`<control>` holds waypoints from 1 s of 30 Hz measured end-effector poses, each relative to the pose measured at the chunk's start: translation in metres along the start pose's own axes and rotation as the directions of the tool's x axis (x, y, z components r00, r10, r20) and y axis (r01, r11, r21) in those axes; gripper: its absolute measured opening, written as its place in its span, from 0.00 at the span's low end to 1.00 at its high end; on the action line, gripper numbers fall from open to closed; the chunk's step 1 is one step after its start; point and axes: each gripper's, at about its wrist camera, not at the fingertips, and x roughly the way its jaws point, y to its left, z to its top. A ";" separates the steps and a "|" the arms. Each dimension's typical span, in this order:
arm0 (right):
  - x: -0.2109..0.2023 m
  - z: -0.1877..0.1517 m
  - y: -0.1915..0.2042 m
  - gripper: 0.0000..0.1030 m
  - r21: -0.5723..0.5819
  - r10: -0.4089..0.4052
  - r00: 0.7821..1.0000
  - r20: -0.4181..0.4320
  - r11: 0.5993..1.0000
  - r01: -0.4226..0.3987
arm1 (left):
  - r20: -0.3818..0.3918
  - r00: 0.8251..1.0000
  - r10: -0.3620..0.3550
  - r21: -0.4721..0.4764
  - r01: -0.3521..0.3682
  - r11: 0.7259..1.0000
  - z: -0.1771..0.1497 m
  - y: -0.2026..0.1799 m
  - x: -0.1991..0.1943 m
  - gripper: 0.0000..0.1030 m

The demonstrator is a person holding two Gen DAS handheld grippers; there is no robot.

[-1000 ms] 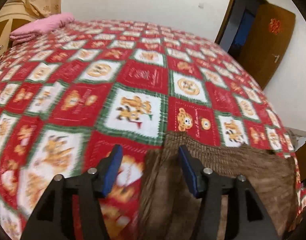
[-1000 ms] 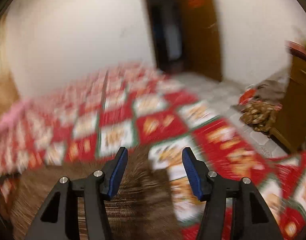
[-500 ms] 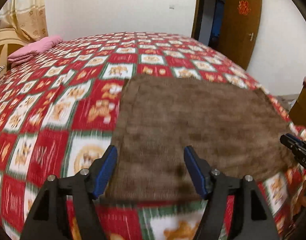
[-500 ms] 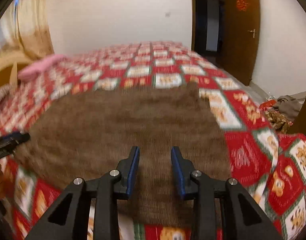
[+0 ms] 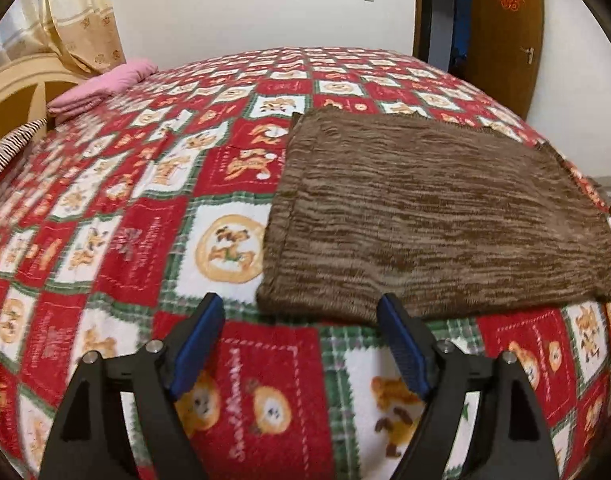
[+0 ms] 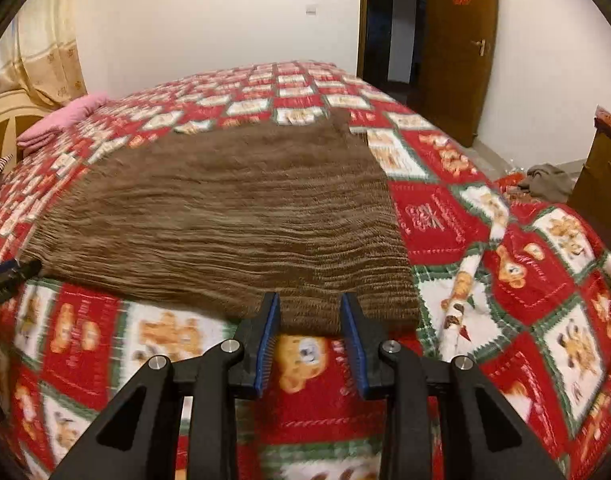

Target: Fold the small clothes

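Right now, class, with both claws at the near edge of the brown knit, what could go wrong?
1. The left claw is opening and straddles only the brown knit's corner, so it may miss.
2. The right claw, narrow at the hem, could also pinch the patterned bedspread underneath.

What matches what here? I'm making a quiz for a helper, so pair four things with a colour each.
Things:
1. knitted cloth
2. folded item by the headboard
3. door
4. claw pads

Colours:
A. blue
B. pink
C. mottled brown knit
D. plain brown wood

Pairs: 1-C, 2-B, 3-D, 4-A
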 end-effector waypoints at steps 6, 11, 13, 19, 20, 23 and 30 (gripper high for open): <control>-0.008 0.028 0.081 0.32 -0.113 0.169 0.982 0.080 0.981 -0.159 | 0.044 0.991 0.125 0.080 -0.128 0.989 0.000 -0.004 -0.016 0.81; 0.038 0.020 0.125 0.32 -0.160 0.195 0.981 0.001 0.968 -0.192 | 0.067 0.991 0.117 0.036 -0.120 0.992 0.002 0.011 -0.027 0.93; 0.058 0.006 0.129 0.32 -0.158 0.177 0.983 -0.057 0.970 -0.184 | 0.073 0.991 0.115 0.027 -0.117 0.993 0.002 0.016 -0.029 0.94; 0.055 0.004 0.114 0.32 -0.099 0.249 0.968 -0.033 0.963 -0.251 | 0.068 0.993 -0.096 -0.162 0.106 0.981 -0.007 0.038 -0.021 0.95; 0.055 0.004 0.112 0.32 -0.095 0.255 0.967 -0.031 0.962 -0.256 | 0.074 0.983 -0.169 -0.224 0.181 0.958 -0.010 0.042 -0.018 0.93; 0.055 0.003 0.112 0.32 -0.087 0.266 0.964 -0.022 0.960 -0.267 | 0.086 0.941 -0.327 -0.363 0.336 0.869 -0.019 0.043 -0.004 0.88; 0.058 0.002 0.101 0.33 -0.030 0.334 0.943 -0.006 0.942 -0.334 | 0.163 0.914 -0.372 -0.404 0.406 0.820 -0.006 0.024 0.010 0.68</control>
